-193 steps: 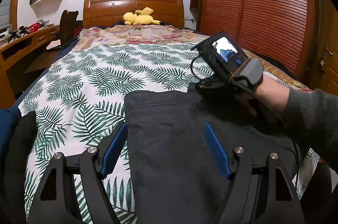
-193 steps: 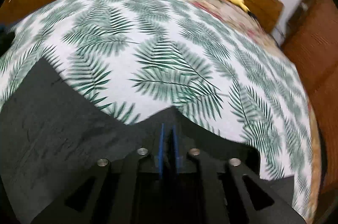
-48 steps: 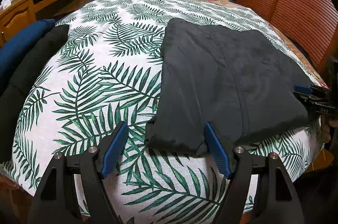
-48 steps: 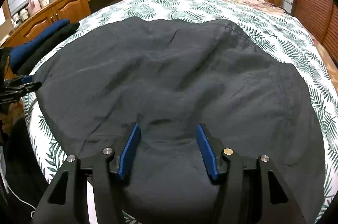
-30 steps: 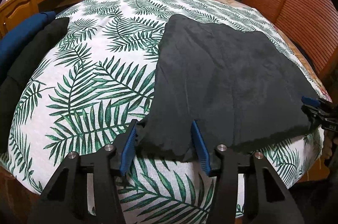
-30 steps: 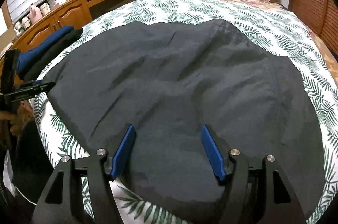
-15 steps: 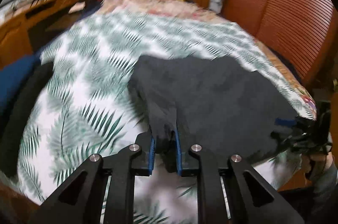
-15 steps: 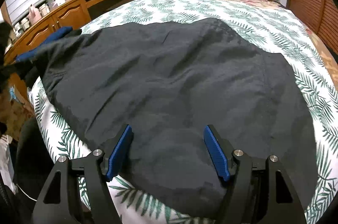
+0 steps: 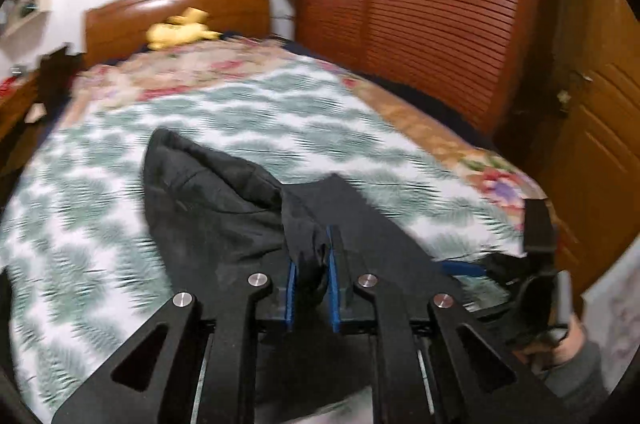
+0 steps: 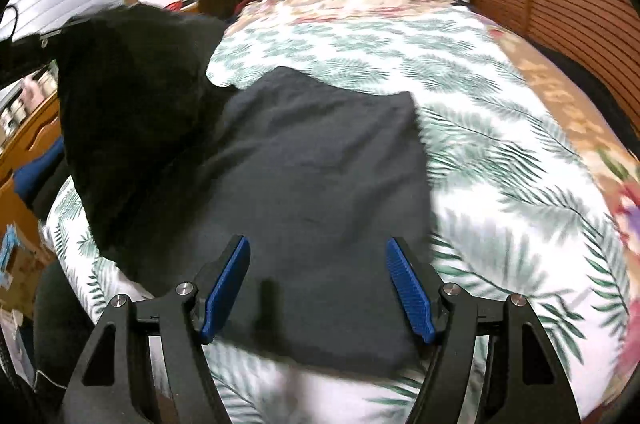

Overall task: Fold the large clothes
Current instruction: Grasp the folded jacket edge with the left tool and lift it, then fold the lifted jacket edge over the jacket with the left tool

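The left gripper, pinched on a corner of the dark grey fabric garment spread on the fern-print bedspread, lifts it to fold across (the right gripper hovers wide, empty).

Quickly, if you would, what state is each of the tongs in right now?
Left tongs: just closed, pinching a bunched edge of the dark garment.
Right tongs: open, hovering over the garment, holding nothing.
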Motion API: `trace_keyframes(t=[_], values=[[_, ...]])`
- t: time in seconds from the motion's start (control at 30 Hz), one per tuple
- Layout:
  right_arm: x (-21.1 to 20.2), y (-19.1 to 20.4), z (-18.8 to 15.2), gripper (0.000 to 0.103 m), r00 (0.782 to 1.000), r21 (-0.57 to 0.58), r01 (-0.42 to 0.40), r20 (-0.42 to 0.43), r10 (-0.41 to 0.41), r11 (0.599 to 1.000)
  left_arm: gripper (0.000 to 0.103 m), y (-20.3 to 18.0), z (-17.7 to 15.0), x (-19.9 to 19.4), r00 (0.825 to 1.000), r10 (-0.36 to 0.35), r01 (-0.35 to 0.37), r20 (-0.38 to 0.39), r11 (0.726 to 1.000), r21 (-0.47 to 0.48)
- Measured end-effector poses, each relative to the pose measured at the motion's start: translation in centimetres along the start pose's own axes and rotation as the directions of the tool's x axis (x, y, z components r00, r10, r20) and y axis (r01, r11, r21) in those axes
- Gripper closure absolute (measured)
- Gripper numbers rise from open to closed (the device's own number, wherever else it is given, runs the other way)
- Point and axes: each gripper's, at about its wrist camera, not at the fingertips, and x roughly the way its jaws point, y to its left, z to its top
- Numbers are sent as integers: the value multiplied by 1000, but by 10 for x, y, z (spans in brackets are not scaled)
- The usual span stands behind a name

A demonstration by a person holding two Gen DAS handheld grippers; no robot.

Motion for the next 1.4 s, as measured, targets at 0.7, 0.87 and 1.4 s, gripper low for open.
trace_keyframes(t=[0.7,0.87,1.4], values=[[-25,-27,3,31,999,66,2,43,-5,998,69,-57,-23,29,999,-21,26,-39,993,117],[-29,-15,16,31,997,38,-12,72,9,999,57,-46,-25,-9,998,10,-18,63,991,133],[11,24,40,31,991,-58,-117,56,120,991,26,39,-74,-23,990,125,-127,58,992,21]])
